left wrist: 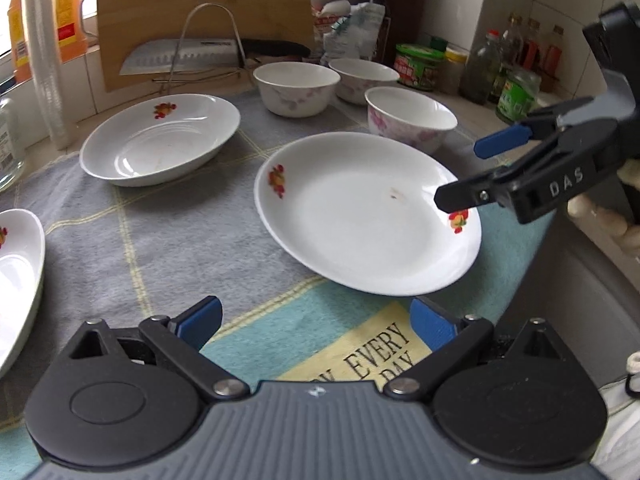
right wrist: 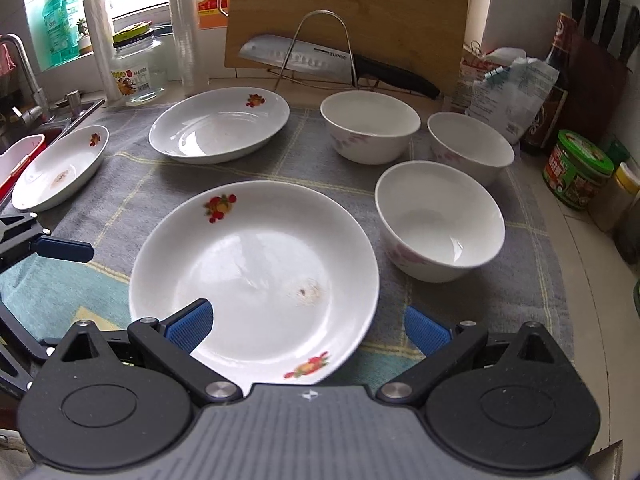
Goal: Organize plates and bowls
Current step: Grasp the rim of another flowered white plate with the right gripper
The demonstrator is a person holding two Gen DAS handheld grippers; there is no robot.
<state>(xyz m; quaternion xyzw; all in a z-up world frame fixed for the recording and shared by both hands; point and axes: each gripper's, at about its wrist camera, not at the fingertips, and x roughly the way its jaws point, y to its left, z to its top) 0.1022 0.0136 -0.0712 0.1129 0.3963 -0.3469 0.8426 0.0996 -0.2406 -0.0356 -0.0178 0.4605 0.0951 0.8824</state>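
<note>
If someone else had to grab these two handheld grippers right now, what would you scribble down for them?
Left gripper: open, empty, above the cloth near the front plate.
Right gripper: open, empty, over the front plate; whether it touches the rim is unclear.
Three plates lie apart: front, back, and one at the left by the sink. Front and left ones have brownish marks.
Three bowls stand upright in a cluster on the right, unstacked.
Done: nothing stacked yet.
Left: probably stack the plates and nest the bowls.
</note>
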